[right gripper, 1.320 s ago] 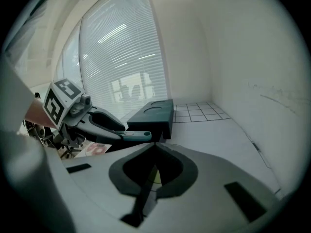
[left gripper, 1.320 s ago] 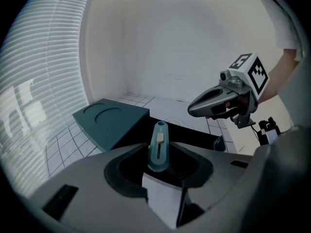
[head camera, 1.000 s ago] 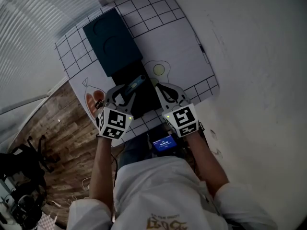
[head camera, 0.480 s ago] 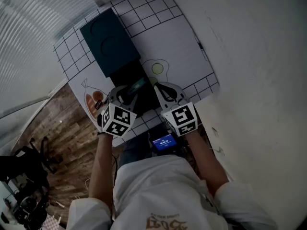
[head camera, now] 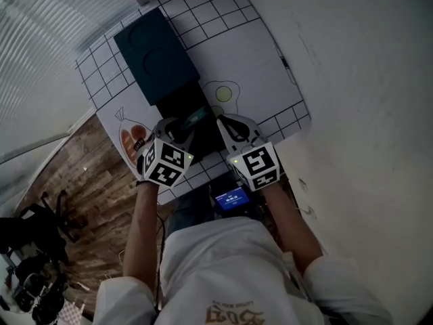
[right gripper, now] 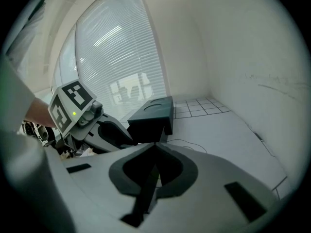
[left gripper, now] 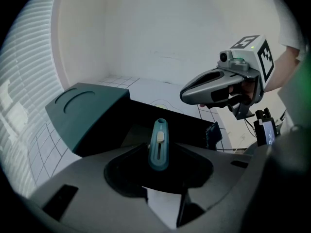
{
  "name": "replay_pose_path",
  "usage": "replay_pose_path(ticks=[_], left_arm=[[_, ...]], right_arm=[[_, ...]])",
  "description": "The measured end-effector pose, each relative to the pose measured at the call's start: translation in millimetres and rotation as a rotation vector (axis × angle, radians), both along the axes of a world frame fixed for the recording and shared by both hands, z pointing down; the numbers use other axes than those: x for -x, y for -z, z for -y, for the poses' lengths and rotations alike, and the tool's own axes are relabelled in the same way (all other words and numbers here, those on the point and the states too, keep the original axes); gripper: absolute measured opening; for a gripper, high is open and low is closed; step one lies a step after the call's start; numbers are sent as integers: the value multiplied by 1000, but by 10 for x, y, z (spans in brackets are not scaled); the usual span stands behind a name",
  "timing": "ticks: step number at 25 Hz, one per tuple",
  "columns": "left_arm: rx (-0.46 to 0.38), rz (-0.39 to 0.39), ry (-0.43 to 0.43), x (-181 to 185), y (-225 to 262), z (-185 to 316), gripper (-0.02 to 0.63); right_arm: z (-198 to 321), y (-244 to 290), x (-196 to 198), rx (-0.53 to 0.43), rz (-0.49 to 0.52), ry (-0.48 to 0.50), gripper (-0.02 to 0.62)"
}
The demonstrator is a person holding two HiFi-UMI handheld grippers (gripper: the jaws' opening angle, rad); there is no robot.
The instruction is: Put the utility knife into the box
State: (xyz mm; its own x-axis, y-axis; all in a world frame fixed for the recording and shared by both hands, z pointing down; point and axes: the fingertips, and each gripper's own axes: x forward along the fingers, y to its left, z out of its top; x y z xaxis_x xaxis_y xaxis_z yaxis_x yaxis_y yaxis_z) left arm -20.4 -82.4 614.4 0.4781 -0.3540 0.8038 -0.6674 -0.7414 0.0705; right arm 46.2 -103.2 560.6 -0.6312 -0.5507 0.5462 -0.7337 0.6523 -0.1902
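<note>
And the left hand-held gripper (head camera: 177,130) clamped the utility knife (left gripper: 159,145) over the open box (head camera: 174,104), not yet released; right hand-held gripper (head camera: 228,126) closed.

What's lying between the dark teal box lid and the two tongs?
The open black rectangular box, seen in the head view; the left tongs hold a teal plastic utility knife over it.

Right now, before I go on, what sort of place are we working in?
Probably an office or lab room set up for tabletop practice, not a workshop: a grid-printed mat with food drawings serves as the work surface, slatted window blinds run beside it, and a wood-plank floor lies below.
</note>
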Motion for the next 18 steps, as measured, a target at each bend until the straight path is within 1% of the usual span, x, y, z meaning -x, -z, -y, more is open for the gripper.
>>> replay_pose_path(ticks=[6, 10, 14, 18], left_arm=[[6, -7, 0, 8, 1, -3, 150], [6, -6, -1, -1, -3, -2, 152], [8, 6, -24, -7, -9, -23, 153], [27, 14, -53, -35, -19, -51, 179]], right_arm=[[-34, -5, 14, 4, 3, 0, 7], [-29, -18, -28, 15, 15, -26, 7], [-20, -27, -37, 14, 17, -38, 8], [-4, -22, -64, 11, 15, -46, 8]])
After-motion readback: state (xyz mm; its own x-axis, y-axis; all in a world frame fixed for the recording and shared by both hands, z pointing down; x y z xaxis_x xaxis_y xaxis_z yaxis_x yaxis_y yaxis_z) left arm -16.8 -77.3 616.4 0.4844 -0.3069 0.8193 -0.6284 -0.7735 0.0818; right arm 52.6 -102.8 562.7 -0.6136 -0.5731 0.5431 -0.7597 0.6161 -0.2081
